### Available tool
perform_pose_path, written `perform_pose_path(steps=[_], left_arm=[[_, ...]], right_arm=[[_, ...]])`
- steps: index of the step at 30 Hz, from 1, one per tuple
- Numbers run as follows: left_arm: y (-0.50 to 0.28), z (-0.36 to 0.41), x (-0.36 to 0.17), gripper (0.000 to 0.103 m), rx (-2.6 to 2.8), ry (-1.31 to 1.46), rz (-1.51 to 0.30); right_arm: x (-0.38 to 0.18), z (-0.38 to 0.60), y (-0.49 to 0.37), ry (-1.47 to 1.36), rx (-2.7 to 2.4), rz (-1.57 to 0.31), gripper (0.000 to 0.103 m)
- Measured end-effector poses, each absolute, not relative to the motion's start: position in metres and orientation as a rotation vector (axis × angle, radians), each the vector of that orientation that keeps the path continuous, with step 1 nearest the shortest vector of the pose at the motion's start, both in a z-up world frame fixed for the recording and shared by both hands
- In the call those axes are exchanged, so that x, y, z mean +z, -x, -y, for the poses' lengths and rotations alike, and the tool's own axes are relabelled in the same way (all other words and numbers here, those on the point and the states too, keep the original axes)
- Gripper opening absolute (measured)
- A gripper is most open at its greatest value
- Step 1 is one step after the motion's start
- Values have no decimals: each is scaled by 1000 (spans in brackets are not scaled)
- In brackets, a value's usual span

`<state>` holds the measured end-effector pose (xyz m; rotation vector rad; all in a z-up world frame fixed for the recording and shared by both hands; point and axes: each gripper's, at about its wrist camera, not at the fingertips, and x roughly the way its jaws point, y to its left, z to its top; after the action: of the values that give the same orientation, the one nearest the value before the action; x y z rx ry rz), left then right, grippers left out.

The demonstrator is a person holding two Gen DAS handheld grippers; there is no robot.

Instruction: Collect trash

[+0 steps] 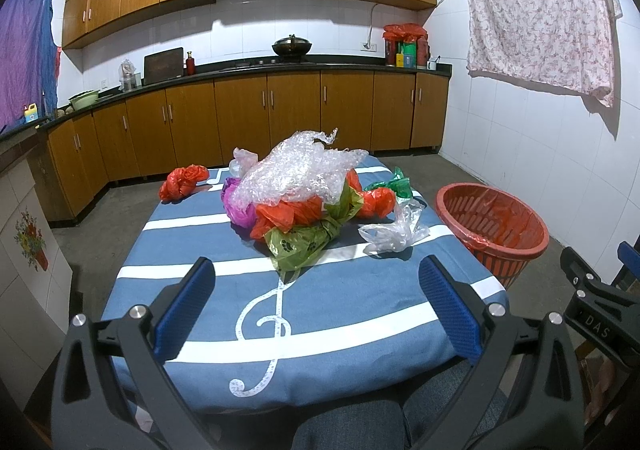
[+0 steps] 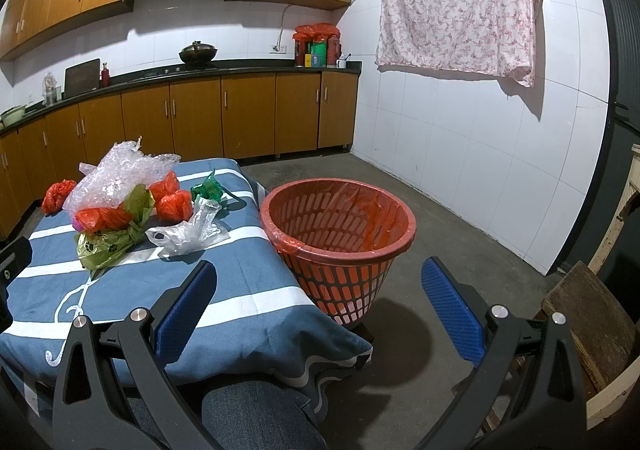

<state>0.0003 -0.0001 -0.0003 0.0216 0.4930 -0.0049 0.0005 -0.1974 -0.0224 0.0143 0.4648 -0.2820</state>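
Both pairs of jaws are standing spread wide and gripping nothing. The left gripper (image 1: 316, 306) is hovering over the near end of the blue striped tablecloth (image 1: 360, 314), its blue pads (image 1: 186, 306) touching neither cloth nor trash. Straight ahead of its jaws, the trash is lying in a heap: a green paw-print bag (image 1: 302, 242) nearest, an orange bag (image 1: 288, 212) behind it, and a crumpled sheet of bubble wrap (image 1: 296, 170) sitting on top. Ahead and right of the jaws, a clear plastic bag (image 1: 394, 230) is resting on the cloth, apart from the heap; a knotted orange bag (image 1: 182, 182) is lying alone ahead to the left.

The right gripper (image 2: 320, 308) is hanging past the table's corner, its left finger over the cloth edge, its right finger over the floor. The red waste basket (image 2: 340, 246), lined with a red bag, is standing just ahead between its jaws, beside the table. The trash heap is lying ahead to the left of these jaws.
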Motion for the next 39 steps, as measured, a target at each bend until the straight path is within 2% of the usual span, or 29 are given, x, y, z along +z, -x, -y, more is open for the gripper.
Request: perform_pose_path(steps=[18, 31, 36, 39], left_arm=[[-11, -10, -2, 99, 19, 5, -504], [-116, -40, 5, 99, 71, 89, -514], [-163, -41, 3, 82, 62, 89, -563], [-187, -37, -2, 77, 71, 59, -595]], right_arm=[[-26, 201, -4, -16, -285, -478, 101], [-29, 202, -37, -37, -250, -484, 101], [-32, 194, -57, -28, -231, -500, 101], [-36, 191, -70, -24, -221, -517, 101]])
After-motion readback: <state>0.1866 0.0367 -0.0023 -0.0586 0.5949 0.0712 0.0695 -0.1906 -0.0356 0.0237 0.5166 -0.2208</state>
